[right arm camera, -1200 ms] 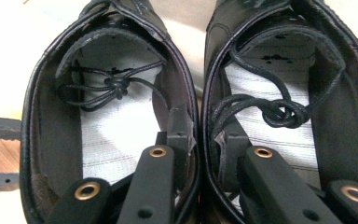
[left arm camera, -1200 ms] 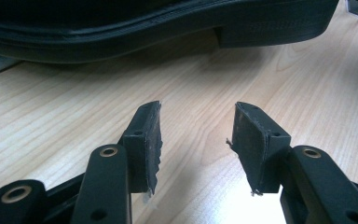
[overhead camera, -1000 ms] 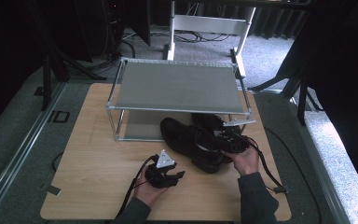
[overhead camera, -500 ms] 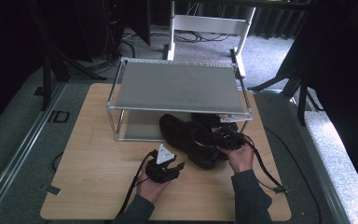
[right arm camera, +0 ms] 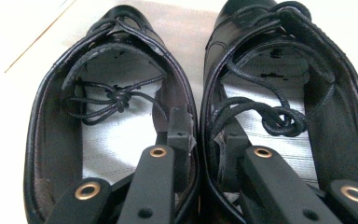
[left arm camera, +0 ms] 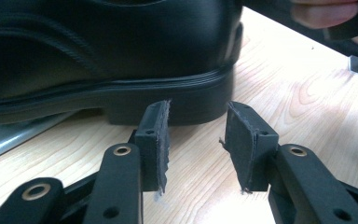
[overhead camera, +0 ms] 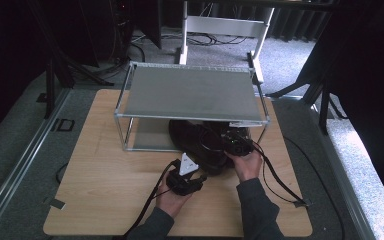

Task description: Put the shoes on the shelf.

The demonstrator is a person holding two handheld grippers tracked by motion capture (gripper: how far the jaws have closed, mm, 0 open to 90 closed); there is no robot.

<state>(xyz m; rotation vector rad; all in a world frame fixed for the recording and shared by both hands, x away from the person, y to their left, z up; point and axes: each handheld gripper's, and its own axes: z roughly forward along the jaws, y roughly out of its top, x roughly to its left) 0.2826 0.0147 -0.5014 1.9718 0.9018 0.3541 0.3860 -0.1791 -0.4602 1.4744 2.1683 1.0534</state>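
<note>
Here, two black lace-up shoes [overhead camera: 207, 142] side by side on the wooden table [overhead camera: 105, 175], toes pushed under a metal shelf rack [overhead camera: 190, 92], heels toward the person. Two grippers, one per hand: left gripper [overhead camera: 192, 176] low on the table just beside the near shoe's heel, right gripper [overhead camera: 232, 145] up at the shoe openings. Two hands [overhead camera: 172, 197] in dark sleeves entering from the bottom edge, each trailing one black cable. From the high view: rack, table outline, grey floor, both forearms; shoes mostly a dark mass beneath the rack's top. From the left gripper view: one shoe's heel block [left arm camera: 168, 100] and stitched sole edge close up, with the left gripper [left arm camera: 198, 140] jaws parted and empty, pads worn and frayed, heel just beyond the tips, not touching as far as can be told; fingertips of the other hand at the top right corner. From the right gripper view: both shoe interiors, pale insoles, two sets of loose laces lying inside; right gripper [right arm camera: 205, 140] with one jaw dropped into each shoe, clenched across the two adjoining inner walls and pinching the pair together.
</note>
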